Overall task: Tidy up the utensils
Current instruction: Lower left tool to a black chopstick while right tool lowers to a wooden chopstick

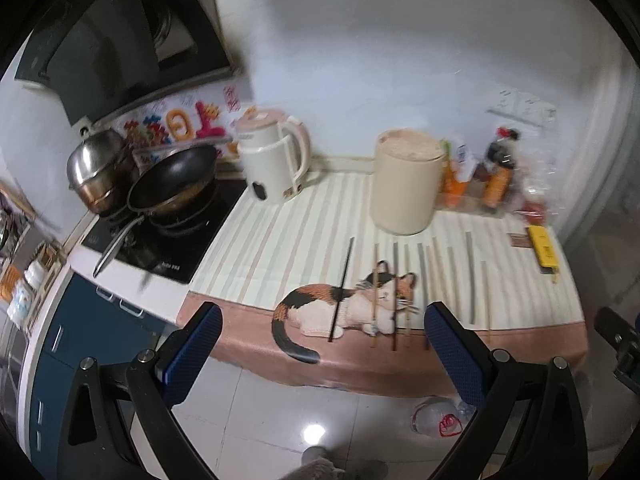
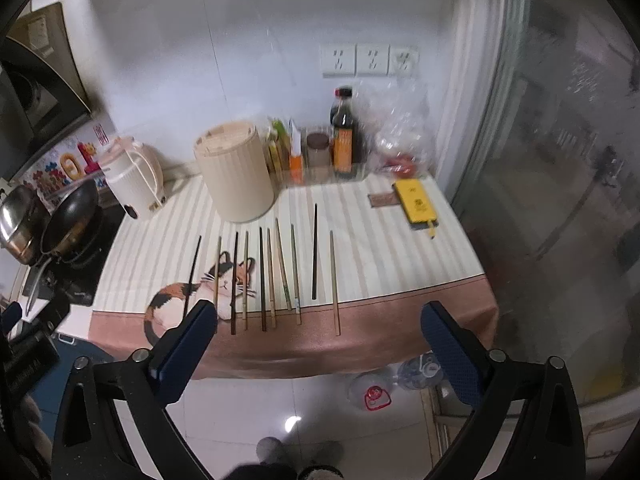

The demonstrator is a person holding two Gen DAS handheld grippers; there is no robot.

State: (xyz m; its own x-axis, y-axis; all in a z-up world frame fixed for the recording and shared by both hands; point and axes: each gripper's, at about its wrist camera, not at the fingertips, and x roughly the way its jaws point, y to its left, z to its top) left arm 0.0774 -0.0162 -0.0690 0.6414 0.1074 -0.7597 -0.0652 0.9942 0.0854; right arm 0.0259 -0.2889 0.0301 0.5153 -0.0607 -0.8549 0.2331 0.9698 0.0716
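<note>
Chopsticks [image 2: 264, 276]: ten or so, mixed dark and pale, lying singly in a loose row on my cat-print cloth [image 2: 400, 240], just in front of the ribbed beige holder [image 2: 236, 172]. Left tongs [image 1: 324, 344]: spread, empty, hovering off the counter's near edge. Right tongs [image 2: 320, 340]: spread, empty, likewise short of the row. Step, by my reckoning: the opening approach, nothing gathered. Next move needs one stick pinched cleanly, neighbours undisturbed.

We see chopsticks [image 2: 264, 280] lying side by side on the table [image 2: 400, 256], a canister [image 2: 236, 172] behind them, a kettle [image 2: 132, 176] further left.
</note>
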